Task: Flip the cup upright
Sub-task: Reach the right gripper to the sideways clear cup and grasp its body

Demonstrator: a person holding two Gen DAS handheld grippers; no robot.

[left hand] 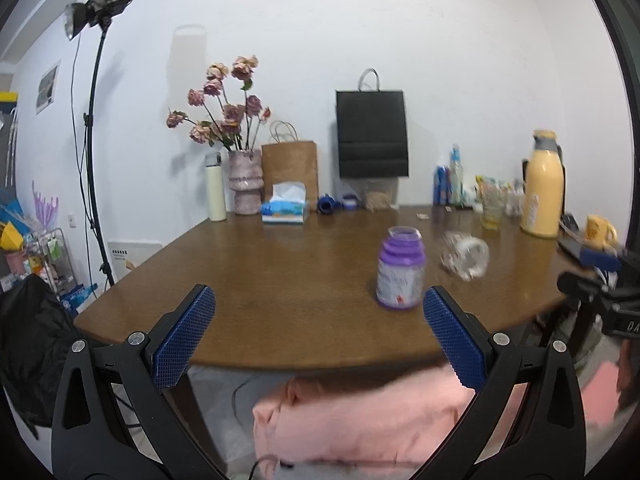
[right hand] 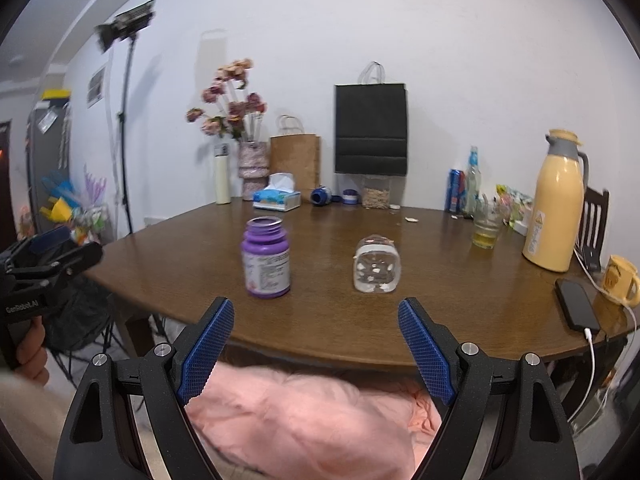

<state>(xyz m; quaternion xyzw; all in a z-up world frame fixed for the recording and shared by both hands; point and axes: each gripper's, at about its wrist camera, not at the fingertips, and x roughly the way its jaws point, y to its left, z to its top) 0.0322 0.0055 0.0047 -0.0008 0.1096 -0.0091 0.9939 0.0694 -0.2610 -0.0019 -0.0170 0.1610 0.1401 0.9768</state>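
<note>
A clear glass cup (right hand: 377, 266) lies on its side on the brown table (right hand: 460, 300), its base toward me in the right wrist view; it also shows in the left wrist view (left hand: 466, 255). My right gripper (right hand: 316, 314) is open and empty, held off the table's near edge, short of the cup. My left gripper (left hand: 319, 304) is open and empty, also at the near edge, to the left of the cup. The right gripper's body shows at the far right of the left wrist view (left hand: 604, 280), and the left gripper's body at the far left of the right wrist view (right hand: 44, 264).
An open purple jar (right hand: 266, 258) stands left of the cup. A phone (right hand: 576, 304) on a cable, a yellow mug (right hand: 620, 280), a yellow thermos (right hand: 558, 204) and a glass of yellow drink (right hand: 486, 226) stand at right. A tissue box (right hand: 277, 198), vase and bags line the back.
</note>
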